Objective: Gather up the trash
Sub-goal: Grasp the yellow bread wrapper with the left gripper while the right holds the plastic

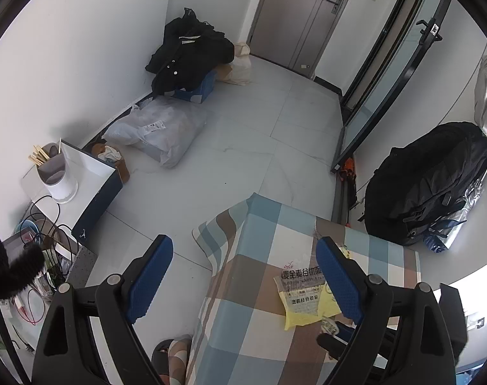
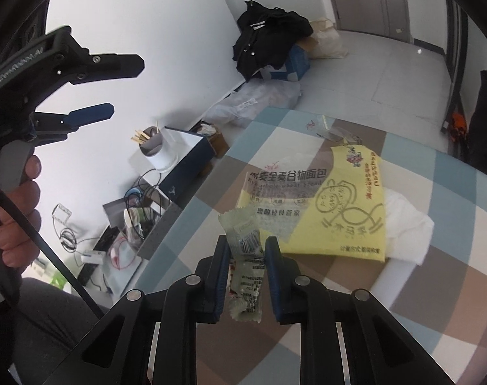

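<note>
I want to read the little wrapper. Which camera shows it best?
The right wrist view: the wrapper sits big and close between the right hand-held gripper's fingers, barcode showing. The left wrist view shows only a small, mostly hidden bit.
</note>
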`<action>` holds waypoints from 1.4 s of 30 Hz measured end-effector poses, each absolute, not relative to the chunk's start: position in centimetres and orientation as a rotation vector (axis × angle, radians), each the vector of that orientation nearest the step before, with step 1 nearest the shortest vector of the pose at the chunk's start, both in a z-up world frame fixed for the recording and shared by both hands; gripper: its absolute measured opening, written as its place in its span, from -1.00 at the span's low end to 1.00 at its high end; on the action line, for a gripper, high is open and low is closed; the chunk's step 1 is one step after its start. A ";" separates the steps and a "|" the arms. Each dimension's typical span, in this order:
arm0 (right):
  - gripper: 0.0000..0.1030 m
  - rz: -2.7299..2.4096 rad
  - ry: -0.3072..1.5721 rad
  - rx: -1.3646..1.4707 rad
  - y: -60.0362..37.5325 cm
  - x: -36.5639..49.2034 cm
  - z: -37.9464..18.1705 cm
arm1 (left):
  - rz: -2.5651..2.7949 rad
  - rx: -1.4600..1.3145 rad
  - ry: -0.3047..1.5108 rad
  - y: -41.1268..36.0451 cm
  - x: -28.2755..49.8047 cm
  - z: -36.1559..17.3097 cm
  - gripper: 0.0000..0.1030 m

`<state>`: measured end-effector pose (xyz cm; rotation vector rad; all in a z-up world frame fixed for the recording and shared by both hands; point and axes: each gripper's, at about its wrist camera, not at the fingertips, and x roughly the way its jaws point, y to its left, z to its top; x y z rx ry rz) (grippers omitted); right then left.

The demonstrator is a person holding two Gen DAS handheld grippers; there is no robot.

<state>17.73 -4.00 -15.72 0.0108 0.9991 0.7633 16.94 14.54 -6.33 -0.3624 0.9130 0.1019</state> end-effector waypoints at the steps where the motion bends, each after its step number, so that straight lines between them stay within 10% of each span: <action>1: -0.59 0.763 1.000 0.015 -4.2 17.6 -15.6 | 0.099 -0.364 0.914 14.5 16.9 -6.4 0.73; 42: -0.59 0.646 0.932 0.293 -19.1 15.5 -14.8 | 0.057 -0.074 1.317 4.5 21.3 -16.2 0.68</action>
